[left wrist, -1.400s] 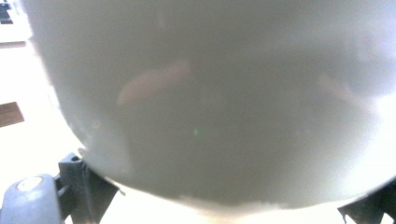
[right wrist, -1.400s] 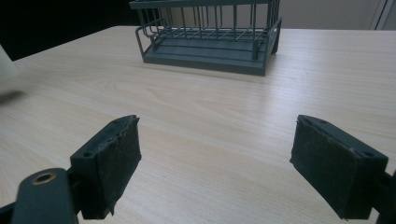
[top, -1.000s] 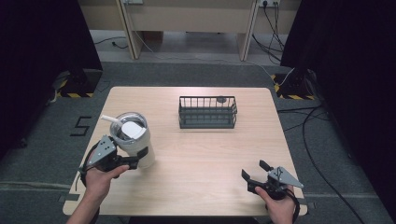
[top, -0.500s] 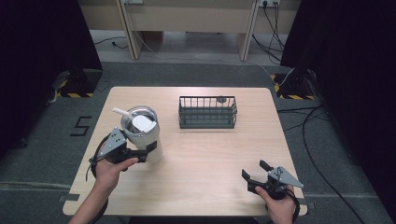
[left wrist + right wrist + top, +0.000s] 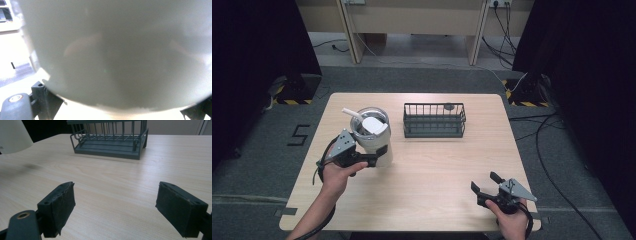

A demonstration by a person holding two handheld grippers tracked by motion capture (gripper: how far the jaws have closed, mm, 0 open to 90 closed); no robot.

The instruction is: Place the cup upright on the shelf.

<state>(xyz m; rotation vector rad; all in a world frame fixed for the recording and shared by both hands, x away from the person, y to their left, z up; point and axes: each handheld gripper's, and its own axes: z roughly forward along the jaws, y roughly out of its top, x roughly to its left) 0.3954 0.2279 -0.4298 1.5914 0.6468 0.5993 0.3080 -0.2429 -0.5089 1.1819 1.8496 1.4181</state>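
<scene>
The left gripper [image 5: 379,152] is clamping the white lidded straw tumbler [image 5: 371,134] beside the dark wire basket [image 5: 434,120]; tilting risks slipping, while the right gripper [image 5: 484,188] is gaping apart

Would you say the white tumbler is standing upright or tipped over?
Upright: in the high view the tumbler shows its lid and straw on top, gripped by the left claw.

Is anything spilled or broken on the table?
Nothing stands out. The white tumbler sits upright in the left gripper, its straw leaning out. The wire basket stands straight, and no spill shows on the table.
</scene>
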